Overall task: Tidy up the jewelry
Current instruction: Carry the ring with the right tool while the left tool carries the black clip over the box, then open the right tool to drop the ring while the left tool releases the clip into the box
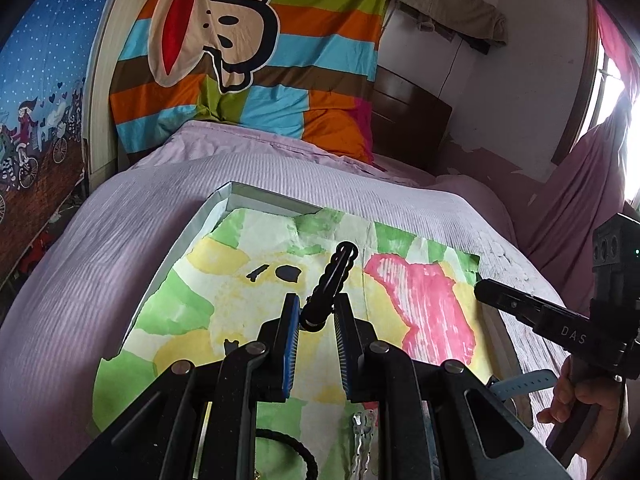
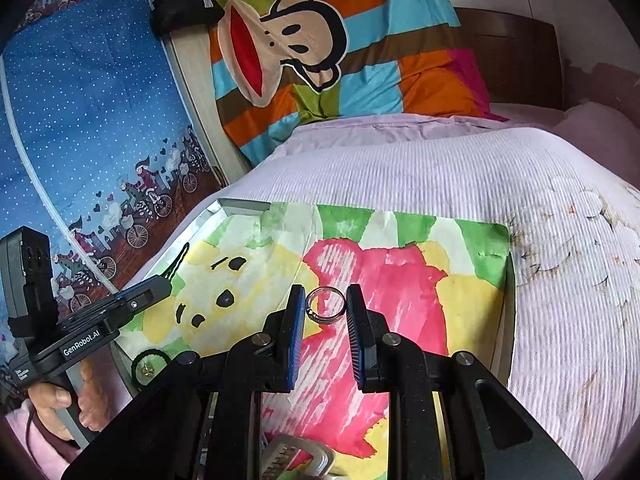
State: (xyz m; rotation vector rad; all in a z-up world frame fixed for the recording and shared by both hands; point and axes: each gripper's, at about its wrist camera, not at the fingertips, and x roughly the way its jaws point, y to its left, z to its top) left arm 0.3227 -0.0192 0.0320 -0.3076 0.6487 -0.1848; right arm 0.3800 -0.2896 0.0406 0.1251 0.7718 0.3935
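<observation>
A: Holding two pieces at once. Left gripper (image 1: 316, 312) was clamped on a black beaded hair clip (image 1: 330, 284); ribbed blue pads (image 1: 291, 344) pinched its near end. Long axis ran forward and slightly right, away from the camera, free tip raised over the tray.

B: And the right gripper (image 2: 326, 306)?

A: Closed on a clear ring (image 2: 326, 305), held by its rim between the two pads, hoop open toward the camera. It looked like glass or resin, smooth, with a small bead at the left edge. Ring hung over the pink patch of the paper lining (image 2: 384, 280).

B: Which hand was nearer a free spot?

A: Judged: each had open lining directly below. Left sat over the yellow area, right over the pink; neither needed to cross.

B: Other pieces?

A: Near edge, under the left gripper: black cord loop (image 1: 296, 452) and a silver chain (image 1: 362, 436), lying flat. A pale blue strap (image 1: 520, 384) poked out at the tray's right side. In the right view, a black hair tie (image 2: 150, 364) with a small gold item inside it.

B: Farther out?

A: Shallow tray (image 1: 224, 196), grey rim, crinkled painted paper inside, resting on a ribbed lilac bedspread (image 1: 280, 160). Striped cartoon pillow (image 1: 248, 40) behind.
</observation>
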